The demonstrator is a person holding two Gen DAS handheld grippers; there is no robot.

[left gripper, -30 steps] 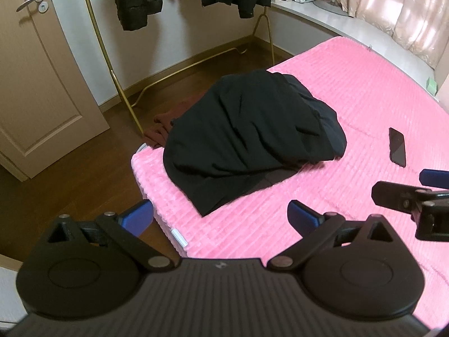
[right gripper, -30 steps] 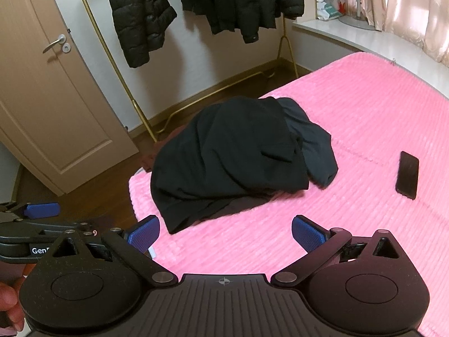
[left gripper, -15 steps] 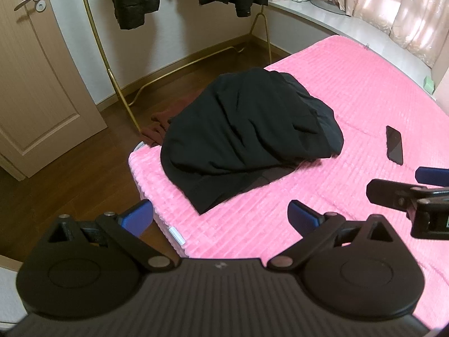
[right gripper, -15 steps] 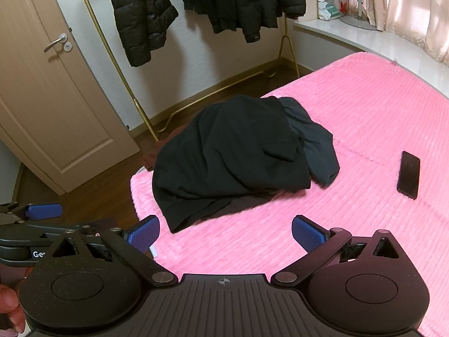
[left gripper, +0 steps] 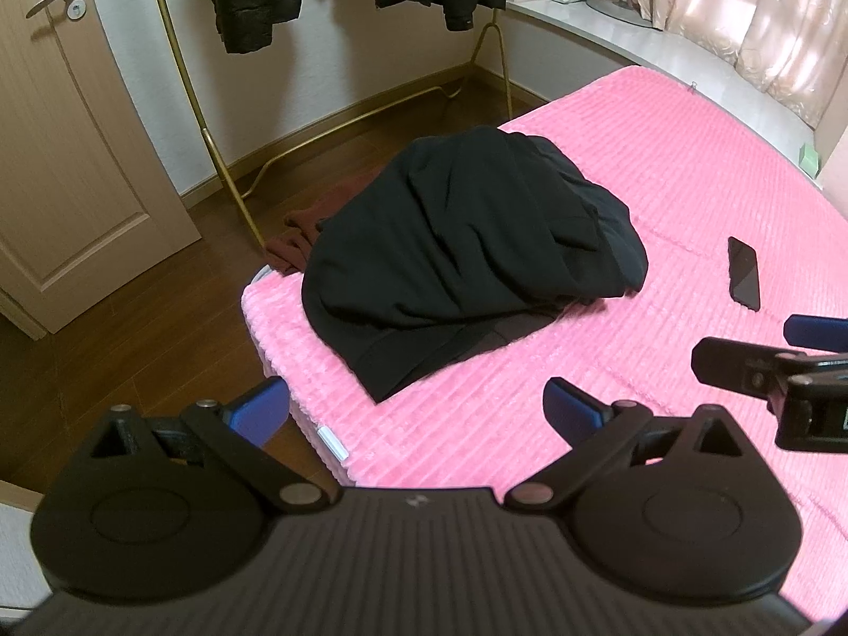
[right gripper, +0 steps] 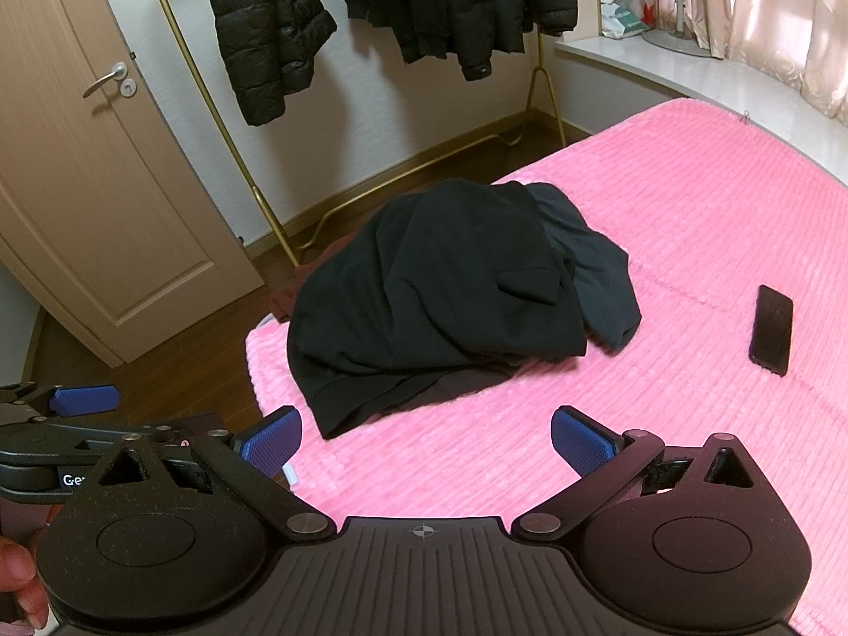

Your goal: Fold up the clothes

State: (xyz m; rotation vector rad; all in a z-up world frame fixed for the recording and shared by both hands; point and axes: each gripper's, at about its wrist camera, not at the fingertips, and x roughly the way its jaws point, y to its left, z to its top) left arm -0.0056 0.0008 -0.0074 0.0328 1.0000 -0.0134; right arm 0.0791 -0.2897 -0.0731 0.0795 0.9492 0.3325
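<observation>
Both grippers, left (left gripper: 416,403) and right (right gripper: 426,432), spread wide and empty, have crept a bit closer to the black clothes (left gripper: 466,259) on the bed (left gripper: 689,169); folding hasn't started.

Ahead of me a heap of clothes (left gripper: 466,259) lies on the bed (left gripper: 689,159), near its left corner. A phone (left gripper: 743,273) lies to its right. A clothes rack (right gripper: 222,127) stands behind, a door (right gripper: 95,169) left.

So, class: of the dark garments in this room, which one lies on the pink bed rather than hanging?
The crumpled black garment heaped near the bed's corner; the black puffer jackets hang from the gold rail.
</observation>
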